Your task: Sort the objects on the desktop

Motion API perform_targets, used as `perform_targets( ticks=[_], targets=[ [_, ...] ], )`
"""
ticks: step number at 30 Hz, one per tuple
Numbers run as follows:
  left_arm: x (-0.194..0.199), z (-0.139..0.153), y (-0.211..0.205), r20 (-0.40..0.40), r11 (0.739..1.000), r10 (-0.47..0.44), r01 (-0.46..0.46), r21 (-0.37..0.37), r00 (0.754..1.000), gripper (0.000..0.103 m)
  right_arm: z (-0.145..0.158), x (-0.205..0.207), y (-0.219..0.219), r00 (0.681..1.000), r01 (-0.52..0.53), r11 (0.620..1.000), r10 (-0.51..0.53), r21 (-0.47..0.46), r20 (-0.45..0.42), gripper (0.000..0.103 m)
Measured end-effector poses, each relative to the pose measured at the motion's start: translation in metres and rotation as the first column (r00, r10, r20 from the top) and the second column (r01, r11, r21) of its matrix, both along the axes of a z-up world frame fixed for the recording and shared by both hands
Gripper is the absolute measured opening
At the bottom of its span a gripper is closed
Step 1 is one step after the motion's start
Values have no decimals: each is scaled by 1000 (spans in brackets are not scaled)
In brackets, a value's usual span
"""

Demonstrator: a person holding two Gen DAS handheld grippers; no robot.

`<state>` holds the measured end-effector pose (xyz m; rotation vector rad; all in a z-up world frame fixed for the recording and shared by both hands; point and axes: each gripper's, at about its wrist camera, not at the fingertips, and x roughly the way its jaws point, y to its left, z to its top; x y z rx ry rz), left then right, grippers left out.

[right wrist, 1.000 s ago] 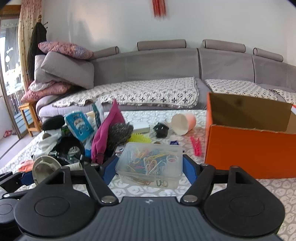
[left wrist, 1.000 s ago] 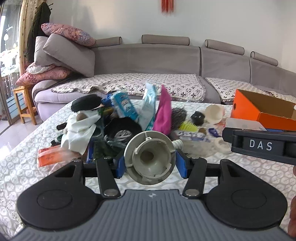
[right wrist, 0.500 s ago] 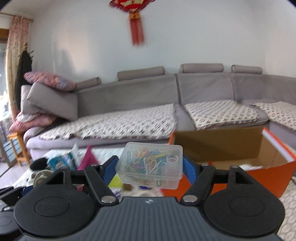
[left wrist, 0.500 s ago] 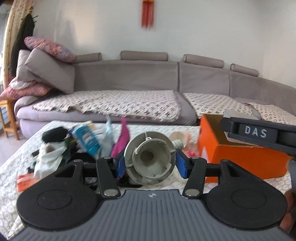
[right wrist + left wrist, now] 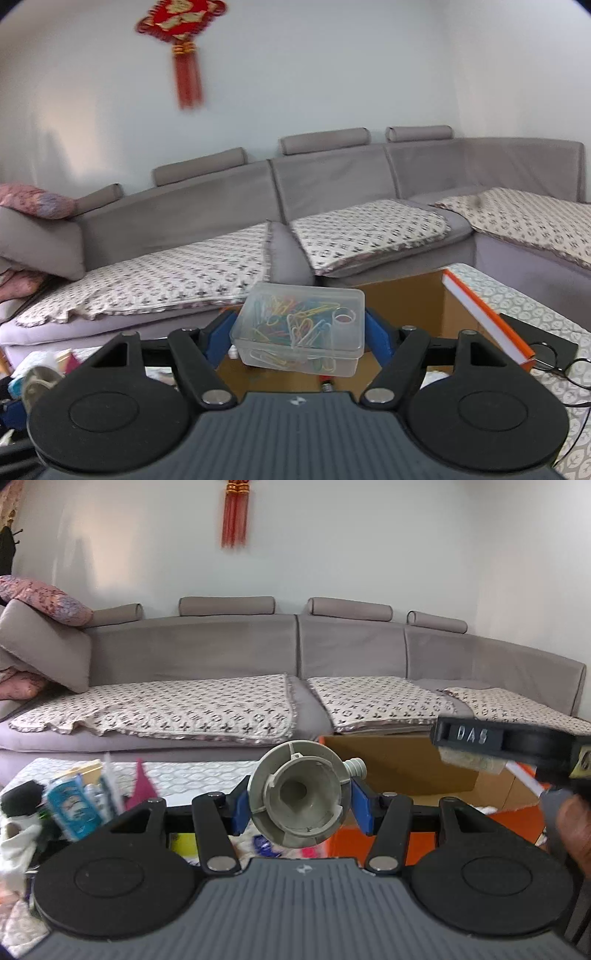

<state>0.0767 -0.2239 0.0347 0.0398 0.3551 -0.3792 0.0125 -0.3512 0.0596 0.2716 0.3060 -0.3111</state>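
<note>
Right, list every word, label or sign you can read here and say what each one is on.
"DAS": raised letters on the black bar of the right tongs, seen from the left wrist camera.
Red wall hanging: gold characters, too blurred to read.
Blue packet in the pile on the left: print too blurred to read.
Clear box of paper clips and grey plastic part: no text visible.

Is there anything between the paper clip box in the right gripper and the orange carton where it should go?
Nothing visible. The clip box, held in the right gripper, hangs at the open orange carton, whose top is uncovered. Small items lie on the carton's floor below.
</note>
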Motion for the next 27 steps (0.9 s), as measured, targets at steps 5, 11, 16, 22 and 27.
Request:
perform_targets(
  ticks=[5, 11, 16, 22, 27],
  targets=[
    [10, 0, -19, 11, 999, -41, 41, 3, 999, 53, -8, -1, -17, 1000, 27, 999, -27, 28, -4, 72],
    [14, -2, -32, 6, 997, -80, 80, -10, 997, 53, -14, 3, -31, 998, 56, 998, -55, 24, -2, 72],
    [19, -5, -36, 13, 995, -103, 103, -7, 995, 53, -19, 6, -42, 995, 96, 995, -96, 16, -2, 72],
    [15, -12, -40, 8, 991, -136, 136, 17, 991, 53, -27, 9, -47, 994, 109, 994, -108, 17, -8, 72],
    [16, -11, -50, -3, 990, -136, 136, 26, 991, 53, -30, 9, -54, 993, 119, 993, -118, 20, -8, 72]
  ],
)
